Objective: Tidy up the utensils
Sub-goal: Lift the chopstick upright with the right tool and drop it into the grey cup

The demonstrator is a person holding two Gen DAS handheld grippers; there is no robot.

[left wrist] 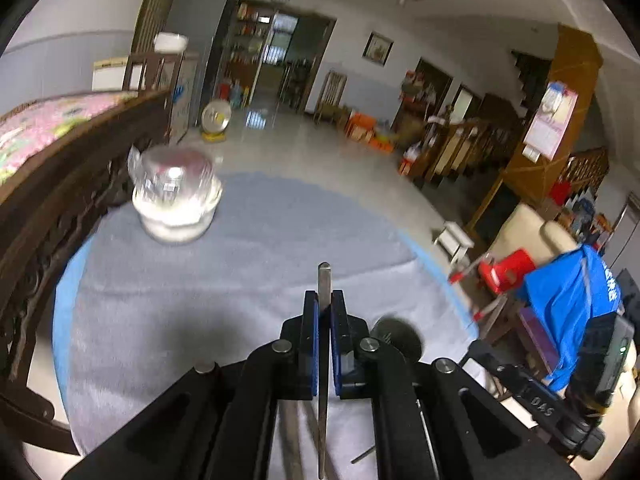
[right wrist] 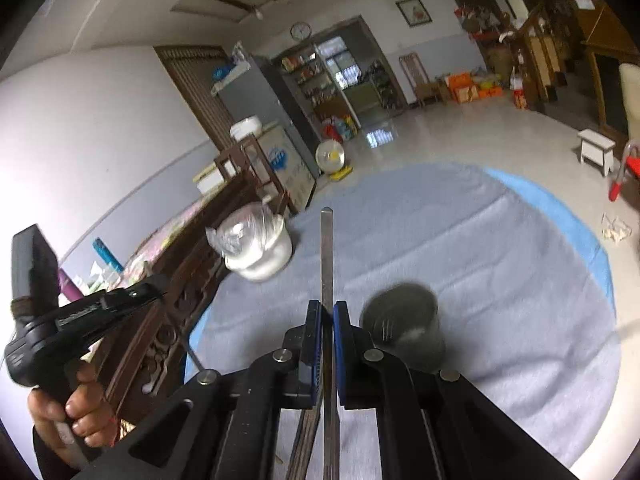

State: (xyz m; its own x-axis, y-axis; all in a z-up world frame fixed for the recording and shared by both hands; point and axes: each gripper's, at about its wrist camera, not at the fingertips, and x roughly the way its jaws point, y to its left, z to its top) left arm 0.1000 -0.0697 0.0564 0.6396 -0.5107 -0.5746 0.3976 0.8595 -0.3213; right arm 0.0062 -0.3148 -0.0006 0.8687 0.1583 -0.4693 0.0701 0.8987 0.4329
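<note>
My left gripper is shut on a flat metal utensil handle that sticks up past the blue pads and runs down under the gripper. My right gripper is shut on a longer flat metal utensil handle. Both are held above a round table with a grey cloth. A dark metal cup, blurred, stands just right of the right gripper; it also shows in the left wrist view beside the left gripper. More utensils lie on the cloth under each gripper, mostly hidden.
A white pot with a plastic-wrapped top stands at the table's far left edge; it also shows in the right wrist view. A dark carved wooden bench runs along the left. The left hand and its gripper handle appear at left.
</note>
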